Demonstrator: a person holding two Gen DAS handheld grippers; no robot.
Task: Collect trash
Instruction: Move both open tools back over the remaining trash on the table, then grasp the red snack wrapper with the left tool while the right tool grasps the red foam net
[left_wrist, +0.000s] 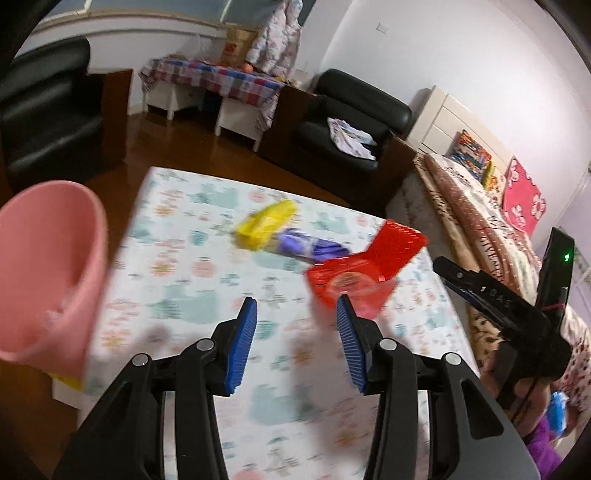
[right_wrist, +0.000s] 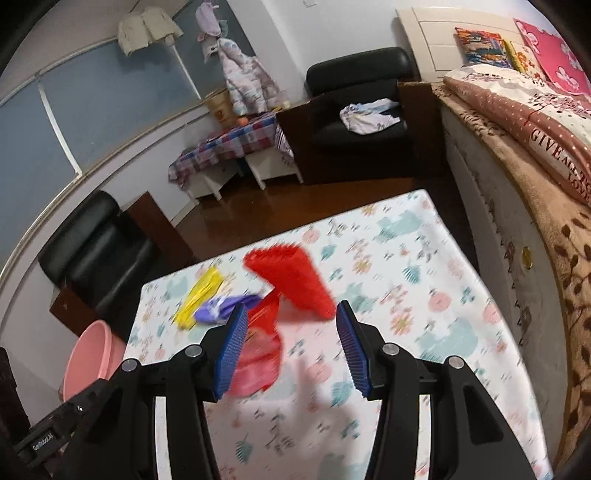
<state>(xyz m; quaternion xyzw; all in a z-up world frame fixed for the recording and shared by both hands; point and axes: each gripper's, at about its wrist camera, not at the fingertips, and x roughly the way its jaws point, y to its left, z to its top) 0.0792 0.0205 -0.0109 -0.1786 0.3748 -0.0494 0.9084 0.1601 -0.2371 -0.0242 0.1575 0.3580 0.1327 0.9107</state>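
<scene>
I have both tools hovering above the bench (right_wrist: 461, 332), and nothing is picked up yet. My left gripper (left_wrist: 297, 317) is spread wide and empty; my right gripper (right_wrist: 291, 321) is spread just as wide, also empty.

The trash lies in a loose cluster toward the far middle of the bench: a red plastic clamshell box (right_wrist: 291, 284) lying open, its flap-like lid (right_wrist: 258, 354) sprawled toward me, a crumpled purple wrapper (right_wrist: 221, 308) touching it, and a yellow wrapper (right_wrist: 199, 299) just beside the purple one. The pink bin (left_wrist: 48, 280) sits off the bench's left edge, close to my left gripper.

I judge the step in hand is the first pick. The red box looks stiff and springy, so I would close on one wall or the hinge edge, not across the gaping shell, which could pop out. The wrappers are thin and flat; I would come down steeply and pinch a raised crease. Both views are smeared by motion, so I would settle before closing.

The bench wears a white cloth printed with pastel flowers and teal shapes, which may slide or bunch under a dragging fingertip. Around it: dark wooden floor (right_wrist: 295, 195), two black armchairs (right_wrist: 354, 110), a low checked-cloth side table (left_wrist: 221, 79), and a bed (right_wrist: 546, 155) along the right side.
</scene>
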